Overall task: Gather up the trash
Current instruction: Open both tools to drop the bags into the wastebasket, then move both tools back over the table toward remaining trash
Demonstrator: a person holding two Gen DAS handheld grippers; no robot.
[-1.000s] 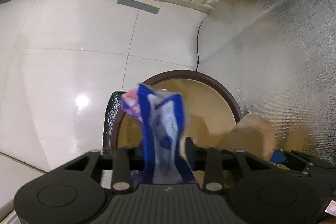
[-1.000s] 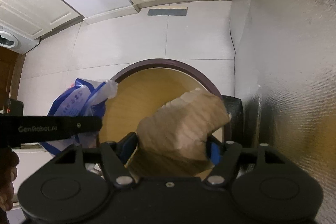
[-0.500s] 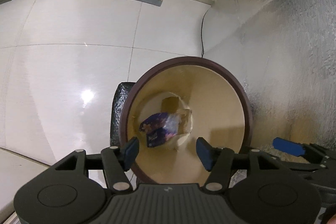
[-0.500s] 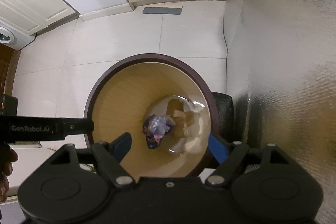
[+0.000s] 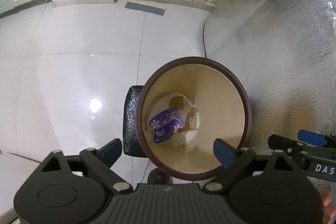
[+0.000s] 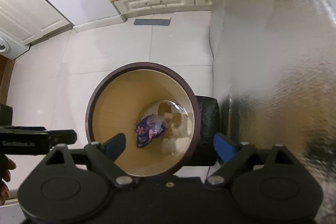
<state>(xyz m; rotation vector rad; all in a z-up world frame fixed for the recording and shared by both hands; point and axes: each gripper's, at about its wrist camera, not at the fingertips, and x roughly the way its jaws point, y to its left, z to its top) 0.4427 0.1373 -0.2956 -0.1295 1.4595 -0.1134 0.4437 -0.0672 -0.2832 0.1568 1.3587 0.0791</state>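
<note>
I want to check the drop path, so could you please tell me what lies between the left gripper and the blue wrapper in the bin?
Nothing solid: in the left wrist view the left gripper has open jaws above the trash bin, with only bare inner wall down to the blue wrapper at the bottom.

"What's different from a second ago?"

"The left gripper [image 5: 168,150] let go of the blue wrapper [image 5: 166,128]. The right gripper [image 6: 170,145] dropped the brown paper [image 6: 173,119]. Both lie down in the bin [image 5: 245,102] now. Both grippers gape wide and sit higher up."
</note>
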